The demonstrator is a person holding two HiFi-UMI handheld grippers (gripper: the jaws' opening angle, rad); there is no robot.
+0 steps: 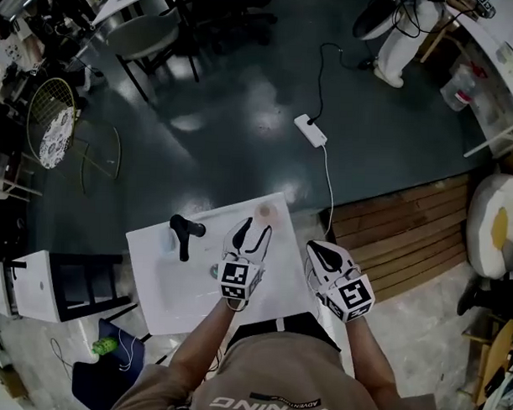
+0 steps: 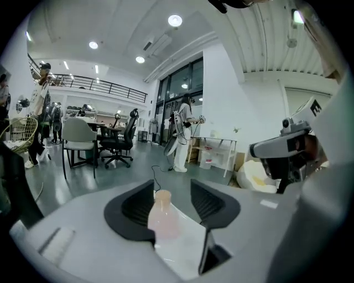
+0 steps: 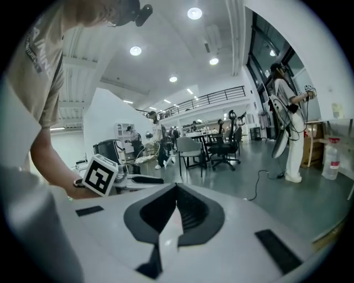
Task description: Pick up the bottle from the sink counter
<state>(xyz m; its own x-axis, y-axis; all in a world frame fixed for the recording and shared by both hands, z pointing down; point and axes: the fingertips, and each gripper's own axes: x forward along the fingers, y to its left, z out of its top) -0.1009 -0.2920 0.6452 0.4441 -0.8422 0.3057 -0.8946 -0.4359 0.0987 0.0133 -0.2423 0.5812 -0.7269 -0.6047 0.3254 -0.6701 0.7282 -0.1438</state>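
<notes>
Pinkish plastic bottle at far edge of white table, framed by wide jaws of left gripper, untouched, lined up for grabbing. Jaws of right gripper shut, empty.

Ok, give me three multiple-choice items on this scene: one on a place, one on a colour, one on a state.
1. Where is the bottle?
A. on the floor
B. between the left gripper's jaws
C. on a chair

2. What colour is the faucet?
A. red
B. black
C. yellow

3. How do the right gripper's jaws stand?
A. together
B. wide apart
C. clamped on the bottle

Key:
1 B: the left gripper view shows it between the open jaws.
2 B: in the head view it is dark against the white counter.
3 A: the right gripper view shows the tips meeting, with nothing held.
</notes>
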